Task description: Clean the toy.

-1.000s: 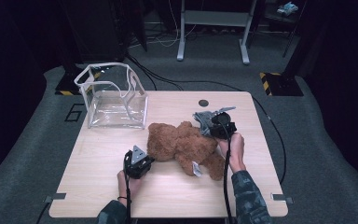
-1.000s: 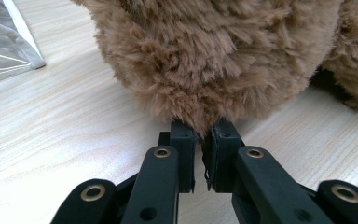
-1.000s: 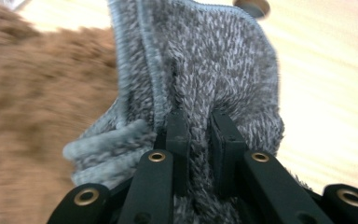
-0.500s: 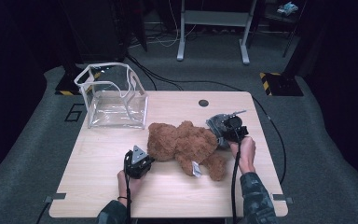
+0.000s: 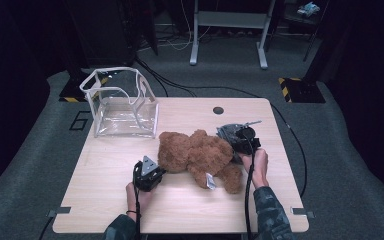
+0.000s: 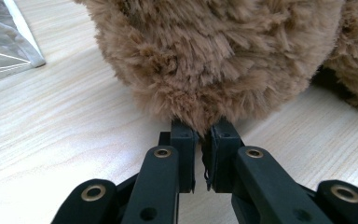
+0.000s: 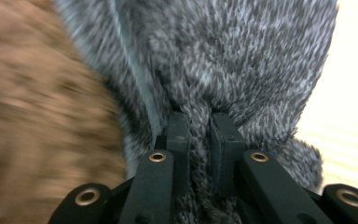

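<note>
Two grips live, step reads as dressing or undressing the teddy bear, can't tell which from here

Left to right on the table: clear bag at 10 o'clock, upright, mouth open, well apart from the bear. Left gripper at 7 o'clock of the bear, jaws clenched on a tuft of brown fur low on its body. Bear lies mid-table, white tag at its 5 o'clock. Right gripper at 3 o'clock of the bear, jaws pinched on a fold of the grey knit garment, which touches the bear's side.

Next move, my read: left holds as anchor, right works the knit along the bear; needs the fold to stay pinched.

Room: bare wood at 6 o'clock and at 12; right edge is near the right hand, so a pull towards 3 o'clock runs out of table soon
</note>
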Action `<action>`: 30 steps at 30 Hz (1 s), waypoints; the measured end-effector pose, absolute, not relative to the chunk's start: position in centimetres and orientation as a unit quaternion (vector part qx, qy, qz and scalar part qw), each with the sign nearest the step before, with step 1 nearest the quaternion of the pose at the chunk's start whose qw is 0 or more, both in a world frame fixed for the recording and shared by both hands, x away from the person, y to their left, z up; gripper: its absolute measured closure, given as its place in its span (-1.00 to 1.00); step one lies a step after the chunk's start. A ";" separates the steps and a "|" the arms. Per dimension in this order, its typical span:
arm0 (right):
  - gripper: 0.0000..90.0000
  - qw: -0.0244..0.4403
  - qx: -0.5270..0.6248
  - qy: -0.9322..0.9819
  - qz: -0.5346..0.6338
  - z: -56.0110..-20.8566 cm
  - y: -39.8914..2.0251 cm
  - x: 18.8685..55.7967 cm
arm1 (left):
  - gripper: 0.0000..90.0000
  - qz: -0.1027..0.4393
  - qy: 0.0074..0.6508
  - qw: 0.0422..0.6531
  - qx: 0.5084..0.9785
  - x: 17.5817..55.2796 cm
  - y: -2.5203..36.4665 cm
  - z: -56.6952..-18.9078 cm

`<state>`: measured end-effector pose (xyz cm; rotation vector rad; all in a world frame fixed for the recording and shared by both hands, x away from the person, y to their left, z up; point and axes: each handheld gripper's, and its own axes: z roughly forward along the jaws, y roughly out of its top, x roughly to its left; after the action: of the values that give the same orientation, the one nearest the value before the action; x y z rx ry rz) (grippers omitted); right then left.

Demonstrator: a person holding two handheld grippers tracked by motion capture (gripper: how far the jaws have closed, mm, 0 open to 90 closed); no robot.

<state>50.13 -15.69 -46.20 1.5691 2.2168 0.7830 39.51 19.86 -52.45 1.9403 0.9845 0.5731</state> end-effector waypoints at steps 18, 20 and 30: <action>0.78 0.188 0.472 0.805 0.308 -39.6 -13.5 45.1 | 0.84 0.230 0.396 0.429 0.779 39.5 19.8 -52.5; 0.79 0.179 0.488 0.801 0.298 -41.5 -14.0 45.6 | 0.84 0.231 0.394 0.430 0.779 39.5 19.8 -52.5; 0.79 0.140 0.528 0.796 0.260 -47.2 -15.5 46.6 | 0.84 0.230 0.393 0.427 0.781 39.5 19.8 -52.4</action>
<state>46.63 -15.47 -47.21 1.5262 2.3009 0.7523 39.48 19.80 -52.43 1.9521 0.9831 0.5743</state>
